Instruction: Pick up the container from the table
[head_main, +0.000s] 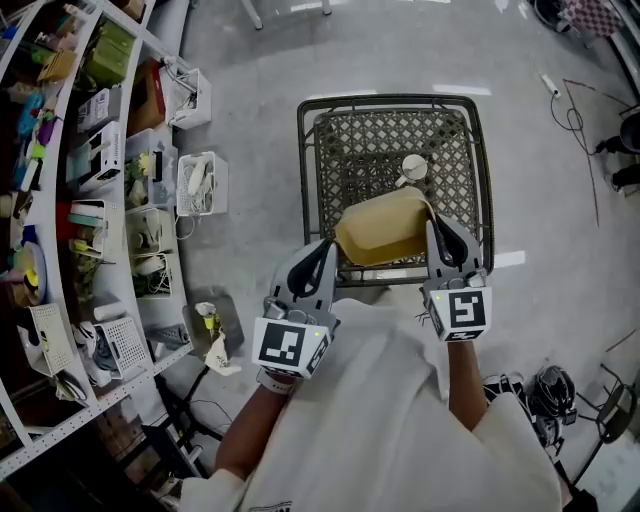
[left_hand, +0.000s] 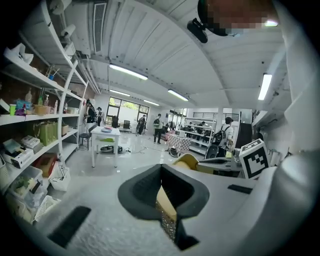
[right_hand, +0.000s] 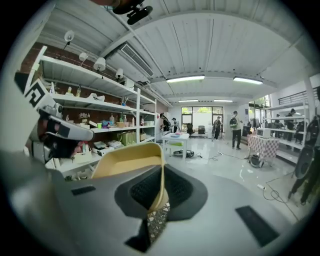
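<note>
l claw + r claw grip container

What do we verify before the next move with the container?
1. Left gripper shut on the container wall: ok.
2. Right gripper shut on the container rim: ok.
3. Both grips on opposite sides of the container: ok.
4. Container lifted clear of the table: cannot tell.
5. Small white thing on the table apart from the container: ok.
</note>
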